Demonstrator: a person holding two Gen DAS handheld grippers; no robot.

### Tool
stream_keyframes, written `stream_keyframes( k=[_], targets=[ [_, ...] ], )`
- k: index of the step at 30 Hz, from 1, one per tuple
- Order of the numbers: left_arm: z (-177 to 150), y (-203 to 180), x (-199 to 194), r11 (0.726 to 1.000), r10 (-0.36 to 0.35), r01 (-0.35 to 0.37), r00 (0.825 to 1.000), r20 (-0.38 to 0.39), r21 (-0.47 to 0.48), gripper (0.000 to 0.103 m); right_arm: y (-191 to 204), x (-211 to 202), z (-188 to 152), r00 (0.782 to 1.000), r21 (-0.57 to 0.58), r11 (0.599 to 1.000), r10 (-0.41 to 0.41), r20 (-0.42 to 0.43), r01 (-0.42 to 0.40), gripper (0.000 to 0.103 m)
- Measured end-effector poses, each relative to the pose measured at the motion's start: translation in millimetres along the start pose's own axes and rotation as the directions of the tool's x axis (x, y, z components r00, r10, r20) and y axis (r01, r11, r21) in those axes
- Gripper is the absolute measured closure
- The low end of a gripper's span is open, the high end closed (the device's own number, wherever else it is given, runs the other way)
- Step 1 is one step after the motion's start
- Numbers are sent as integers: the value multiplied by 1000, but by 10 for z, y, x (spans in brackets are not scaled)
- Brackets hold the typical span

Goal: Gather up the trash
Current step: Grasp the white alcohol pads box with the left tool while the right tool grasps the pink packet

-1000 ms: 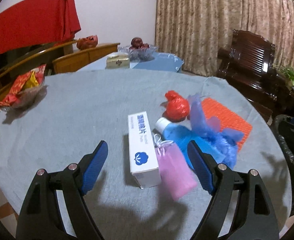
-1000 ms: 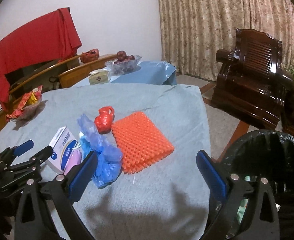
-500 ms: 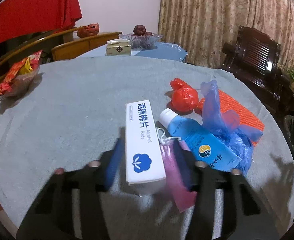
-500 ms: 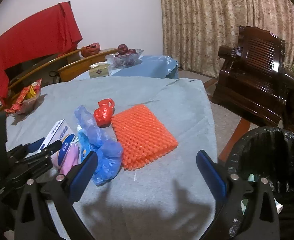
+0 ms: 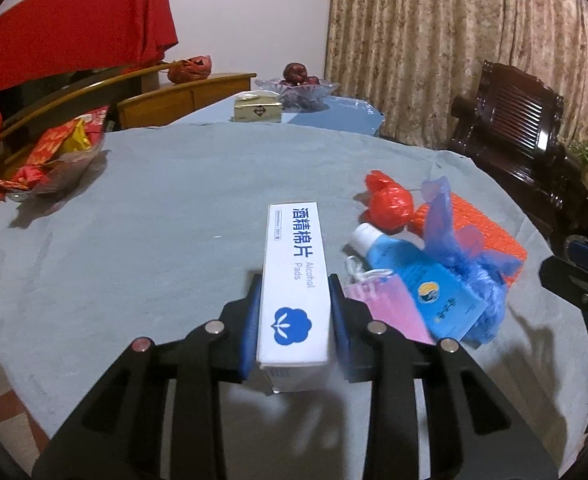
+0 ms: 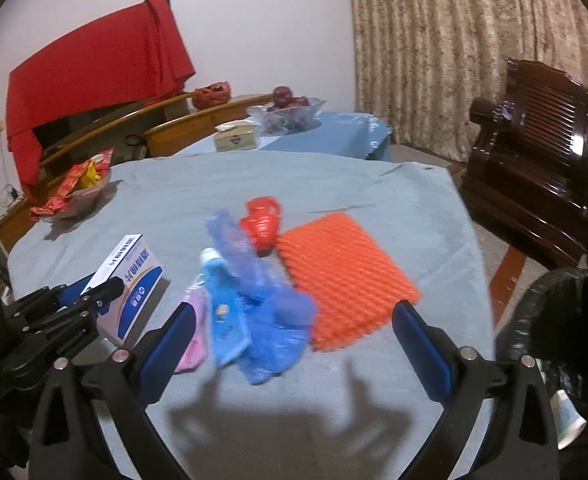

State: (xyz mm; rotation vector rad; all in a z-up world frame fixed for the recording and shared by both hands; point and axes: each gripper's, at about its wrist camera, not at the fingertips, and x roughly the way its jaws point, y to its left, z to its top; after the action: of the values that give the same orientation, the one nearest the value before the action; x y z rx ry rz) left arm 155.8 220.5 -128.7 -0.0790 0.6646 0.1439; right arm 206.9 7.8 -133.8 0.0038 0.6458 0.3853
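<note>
My left gripper (image 5: pixel 294 312) is shut on a white alcohol pads box (image 5: pixel 296 280) that rests on the grey tablecloth; the box also shows in the right wrist view (image 6: pixel 131 288). Right of it lie a pink pouch (image 5: pixel 390 312), a blue bottle (image 5: pixel 414 276), a crumpled blue plastic bag (image 5: pixel 466 252), a red plastic bag (image 5: pixel 390 204) and an orange bubble mat (image 6: pixel 342 276). My right gripper (image 6: pixel 294 340) is open and empty above the table's near edge, in front of the blue bag (image 6: pixel 273 320). A black-lined trash bin (image 6: pixel 562 340) stands at the right.
A bowl of red snack packets (image 5: pixel 49 160) sits at the table's far left. A second table holds a tissue box (image 5: pixel 257 110) and a fruit bowl (image 5: pixel 298 84). A dark wooden armchair (image 6: pixel 542 168) stands to the right beside the bin.
My left gripper moved forward and closed on the alcohol pads box. My right gripper shifted left toward the blue bag and stayed open.
</note>
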Motion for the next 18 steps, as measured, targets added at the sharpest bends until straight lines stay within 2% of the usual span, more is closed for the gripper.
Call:
stream_keyframes(
  k=[5, 10, 18],
  targets=[
    [-53, 232, -91, 999, 29, -30, 1000, -6, -31, 73, 321, 135, -17, 998, -39, 997, 61, -24, -62, 17],
    [-74, 407, -159, 998, 52, -52, 999, -4, -47, 73, 623, 371, -70, 988, -67, 989, 124, -96, -131, 43],
    [-113, 506, -182, 996, 60, -60, 998, -11, -60, 73, 753, 631, -260, 978, -93, 987, 110, -178, -128, 53]
  ],
)
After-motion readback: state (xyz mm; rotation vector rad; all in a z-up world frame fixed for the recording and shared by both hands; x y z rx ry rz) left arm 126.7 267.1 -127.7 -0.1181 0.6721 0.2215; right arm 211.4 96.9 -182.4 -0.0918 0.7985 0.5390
